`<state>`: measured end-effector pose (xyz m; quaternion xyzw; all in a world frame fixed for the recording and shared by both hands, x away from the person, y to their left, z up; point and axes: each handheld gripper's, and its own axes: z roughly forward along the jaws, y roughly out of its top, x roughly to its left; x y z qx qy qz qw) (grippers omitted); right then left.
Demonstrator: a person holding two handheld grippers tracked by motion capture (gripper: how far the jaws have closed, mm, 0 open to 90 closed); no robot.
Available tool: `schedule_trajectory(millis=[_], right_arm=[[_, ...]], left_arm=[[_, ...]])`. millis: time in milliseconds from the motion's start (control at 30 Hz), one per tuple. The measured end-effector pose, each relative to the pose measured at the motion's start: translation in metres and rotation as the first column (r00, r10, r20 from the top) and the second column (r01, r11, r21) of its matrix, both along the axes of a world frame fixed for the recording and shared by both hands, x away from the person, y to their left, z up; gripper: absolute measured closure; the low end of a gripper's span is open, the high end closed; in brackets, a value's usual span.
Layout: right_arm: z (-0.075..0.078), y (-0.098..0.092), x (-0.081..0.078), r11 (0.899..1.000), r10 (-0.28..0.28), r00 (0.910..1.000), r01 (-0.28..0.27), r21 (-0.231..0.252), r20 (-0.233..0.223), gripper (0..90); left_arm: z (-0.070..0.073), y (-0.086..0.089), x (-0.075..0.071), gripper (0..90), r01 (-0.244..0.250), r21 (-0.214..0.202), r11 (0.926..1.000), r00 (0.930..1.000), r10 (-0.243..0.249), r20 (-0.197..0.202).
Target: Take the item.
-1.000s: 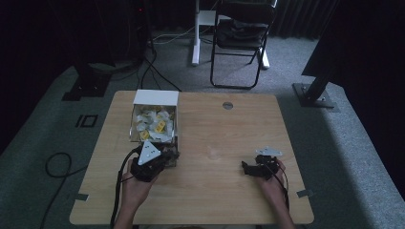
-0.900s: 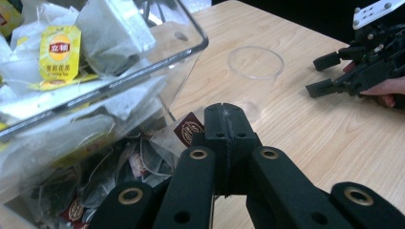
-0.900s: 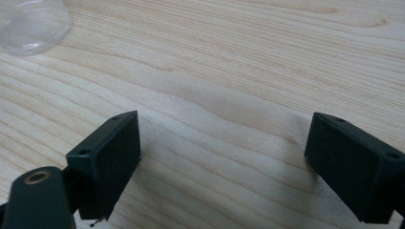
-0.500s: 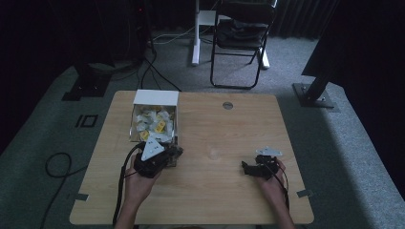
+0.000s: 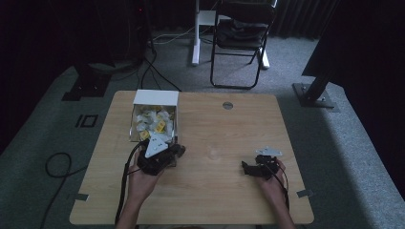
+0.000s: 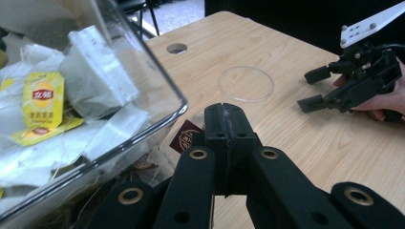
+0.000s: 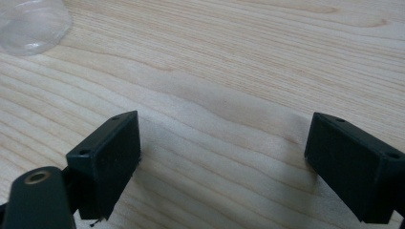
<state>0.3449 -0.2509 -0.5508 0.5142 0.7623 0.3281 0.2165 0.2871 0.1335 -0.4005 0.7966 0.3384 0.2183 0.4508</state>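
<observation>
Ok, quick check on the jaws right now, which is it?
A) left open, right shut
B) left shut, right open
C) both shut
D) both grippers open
B: in the left gripper view the left gripper has its jaws pressed together beside the clear box of tea bags, while the right gripper shows its jaws wide apart over bare table.

Printed in red script on the yellow tea-bag tag inside the clear box: Chinese characters, seemingly "立顿", with smaller lines beneath too blurred to read. On the dark red tag just outside the box: a round gold emblem, lettering illegible. Nothing else readable.
</observation>
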Motion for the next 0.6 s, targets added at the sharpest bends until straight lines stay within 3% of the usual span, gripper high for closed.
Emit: schedule_trajectory(millis=[600], right_arm=[[0.0,0.0,0.0,1.0,0.0,1.0,0.0,0.0,0.0,11.7]], left_arm=[[0.002,-0.019,0.008,90.0,0.034,-0.006,0.9994,0.9994,-0.034,0.002]])
